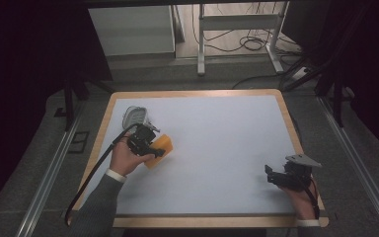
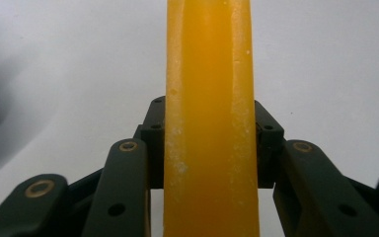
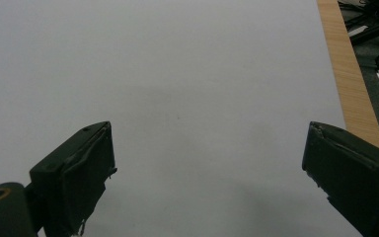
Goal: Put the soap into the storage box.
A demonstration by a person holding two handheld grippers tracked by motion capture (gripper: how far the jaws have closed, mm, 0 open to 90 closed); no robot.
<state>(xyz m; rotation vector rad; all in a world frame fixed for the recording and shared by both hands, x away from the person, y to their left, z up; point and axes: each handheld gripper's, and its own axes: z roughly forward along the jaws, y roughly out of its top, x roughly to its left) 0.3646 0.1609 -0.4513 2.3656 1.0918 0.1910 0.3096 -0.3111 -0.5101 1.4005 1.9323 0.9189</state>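
My left hand-held gripper (image 1: 154,148) was clamped on the orange sponge (image 1: 161,147) above the tabletop's (image 1: 217,143) near-left; I judged a steady, level carry best. My right hand-held gripper (image 1: 272,177) gaped apart.

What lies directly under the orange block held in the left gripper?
Under the orange block, clamped in the left gripper, shows the white table mat. The patch right beneath the block is covered, so anything there cannot be seen.
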